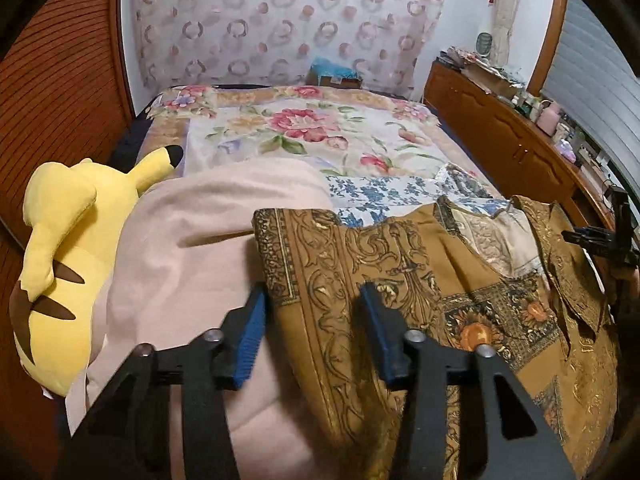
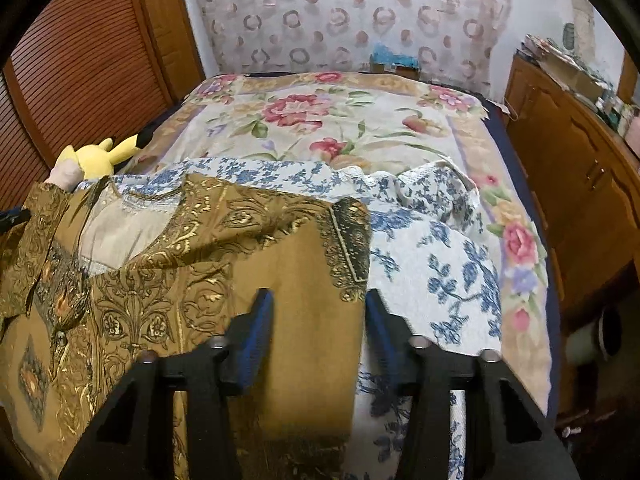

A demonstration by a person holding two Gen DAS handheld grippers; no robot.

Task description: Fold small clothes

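Straddling brown shirt (image 1: 400,300) edges, left gripper (image 1: 314,332), right gripper (image 2: 320,332), jaws parted

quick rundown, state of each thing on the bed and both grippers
brown patterned shirt: spread flat, collar open, both sleeves folded in
left gripper: open, straddling the shirt's left folded edge, pads not pressing
right gripper: open, straddling the shirt's right folded edge, pads not pressing
blue floral cloth: rumpled, partly under the shirt
pink blanket: bunched up beside the shirt
Pikachu plush: lying against the blanket
floral bedspread: laid flat
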